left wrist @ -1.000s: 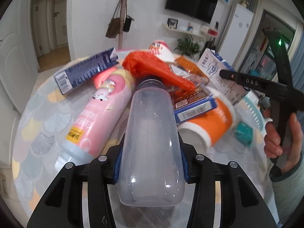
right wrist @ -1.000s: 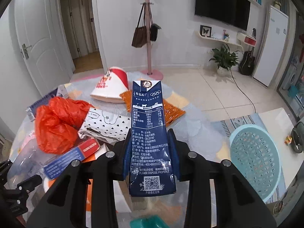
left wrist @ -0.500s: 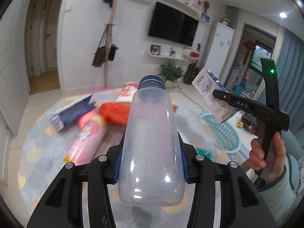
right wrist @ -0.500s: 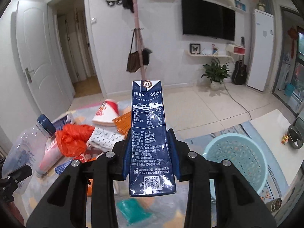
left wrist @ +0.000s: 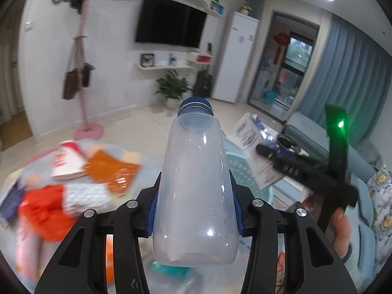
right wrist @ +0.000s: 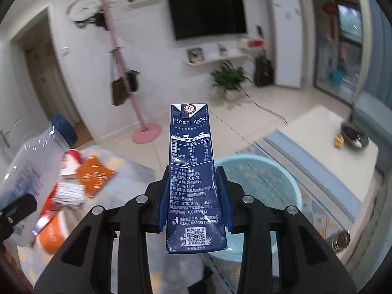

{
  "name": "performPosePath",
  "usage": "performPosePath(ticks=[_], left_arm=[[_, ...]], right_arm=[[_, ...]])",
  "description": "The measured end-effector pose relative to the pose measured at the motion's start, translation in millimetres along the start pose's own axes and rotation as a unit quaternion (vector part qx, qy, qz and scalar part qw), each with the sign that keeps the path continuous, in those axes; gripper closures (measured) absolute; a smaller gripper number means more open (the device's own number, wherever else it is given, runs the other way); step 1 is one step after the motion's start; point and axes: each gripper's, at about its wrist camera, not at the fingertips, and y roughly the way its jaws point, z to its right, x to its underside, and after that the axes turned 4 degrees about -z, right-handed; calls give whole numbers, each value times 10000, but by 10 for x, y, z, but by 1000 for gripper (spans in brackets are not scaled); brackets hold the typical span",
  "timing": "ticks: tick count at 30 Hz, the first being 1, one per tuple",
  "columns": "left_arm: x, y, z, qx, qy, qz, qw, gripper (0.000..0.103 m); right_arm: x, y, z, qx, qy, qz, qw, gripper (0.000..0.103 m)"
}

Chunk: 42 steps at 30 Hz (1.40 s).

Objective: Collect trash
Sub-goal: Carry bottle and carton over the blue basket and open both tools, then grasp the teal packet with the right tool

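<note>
Two grippers each pinch one piece of trash, held in the air. The left gripper (left wrist: 196, 216) has its fingers clamped on a clear bottle (left wrist: 196, 191), blue cap pointing away. The right gripper (right wrist: 194, 204) squeezes a dark blue carton (right wrist: 193, 178) above a pale blue basket (right wrist: 267, 181). More litter, including an orange wrapper (left wrist: 112, 171), lies on the surface (left wrist: 144, 161) to the left.

Place: a home living room
Evidence: wall-mounted TV (left wrist: 170, 28), coat stand (left wrist: 82, 73) carrying bags, potted plant (right wrist: 229, 78), sofa (left wrist: 367, 171), curtains (left wrist: 348, 78) hanging
</note>
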Motion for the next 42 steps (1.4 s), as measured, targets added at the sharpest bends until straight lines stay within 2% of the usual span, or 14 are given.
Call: performPosePath(ticks=[8,14,20,24,25,27,30,33,37,42], left_arm=[[-136,1134,379,362,28,-988,9944,58],[-71,1655,485,423,-13,-1510,9876,58],[-35,1908,553,313,23,-1748,9841,57],[-24,1796,545,341,-3,-1615,9863,41],[-23,1751,544,353,10,-1572,9869,41],[-6,1631,566,393,43,-1482,9882,40],[-2,1418,569,436,79,-1274,9909,40],[-3,1138,526,521,54,-966,9939,36],[38,728,462,497,-8,-599,9970,35],[105,142,242,374,-272,-86,9989,34]], right_arm=[[223,591,630,323,776,-764,9935,71],[377,882,865,447,1040,-1145,9870,71],[404,1041,966,563,965,-1360,9844,70],[358,1042,1014,510,833,-1432,9849,68],[338,1019,1025,497,824,-1417,9852,55],[310,958,1042,475,822,-1314,9868,49],[281,844,1011,494,770,-1209,9884,49],[265,670,931,341,699,-1053,9914,49],[252,379,699,306,394,-754,9959,49],[258,-42,276,-9,4,-308,9995,49]])
